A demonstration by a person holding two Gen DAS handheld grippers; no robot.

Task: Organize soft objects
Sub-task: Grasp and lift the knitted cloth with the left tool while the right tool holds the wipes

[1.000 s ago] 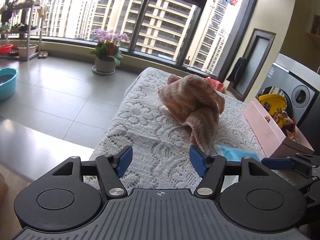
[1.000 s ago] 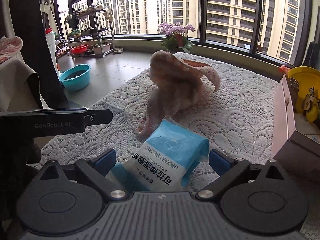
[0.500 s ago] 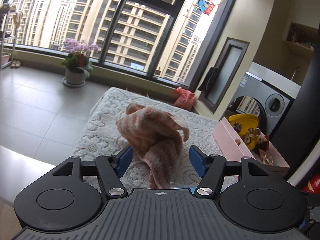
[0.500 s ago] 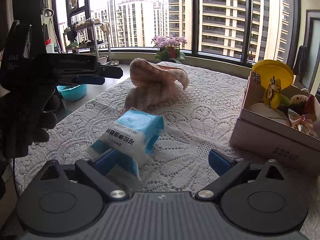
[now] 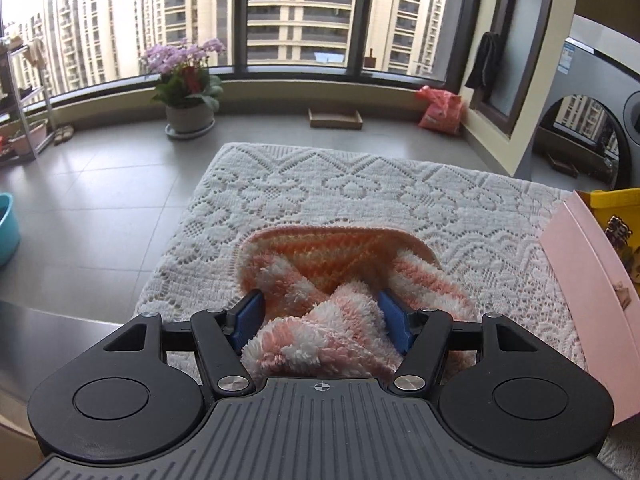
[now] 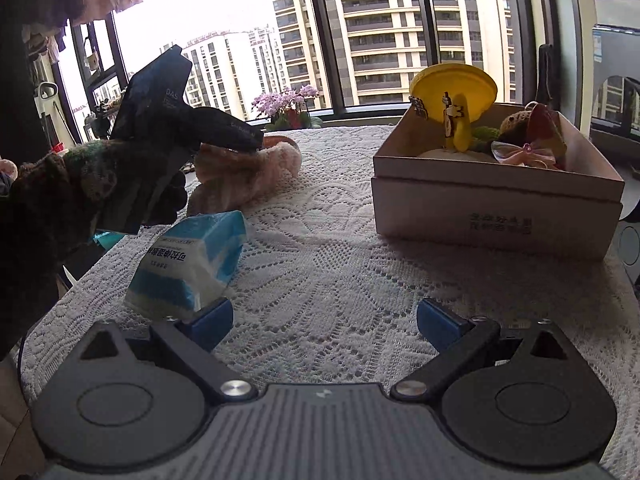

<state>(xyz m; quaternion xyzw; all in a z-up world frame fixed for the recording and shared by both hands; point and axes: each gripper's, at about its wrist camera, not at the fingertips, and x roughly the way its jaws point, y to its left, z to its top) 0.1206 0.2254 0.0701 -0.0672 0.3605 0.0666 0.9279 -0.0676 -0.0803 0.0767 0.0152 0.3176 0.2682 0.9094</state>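
A crumpled pink and orange fluffy towel (image 5: 340, 280) lies on the white lace tablecloth (image 5: 360, 196). My left gripper (image 5: 320, 316) is open, its blue fingers on either side of the towel's near fold. In the right wrist view the left gripper (image 6: 224, 136) sits over the towel (image 6: 248, 168). A blue and white tissue pack (image 6: 192, 260) lies just left of my right gripper (image 6: 322, 320), which is open and empty above the cloth. The pack touches the left blue finger (image 6: 210, 318).
A pink box (image 6: 496, 188) holding a yellow toy and small plush things stands at the right; its pink side shows in the left wrist view (image 5: 592, 288). The table's far and left edges drop to a tiled floor with a flower pot (image 5: 188, 116).
My left gripper has moved forward and down onto the towel, which now sits between its open fingers. My right gripper has drawn back and right off the tissue pack, toward the box.
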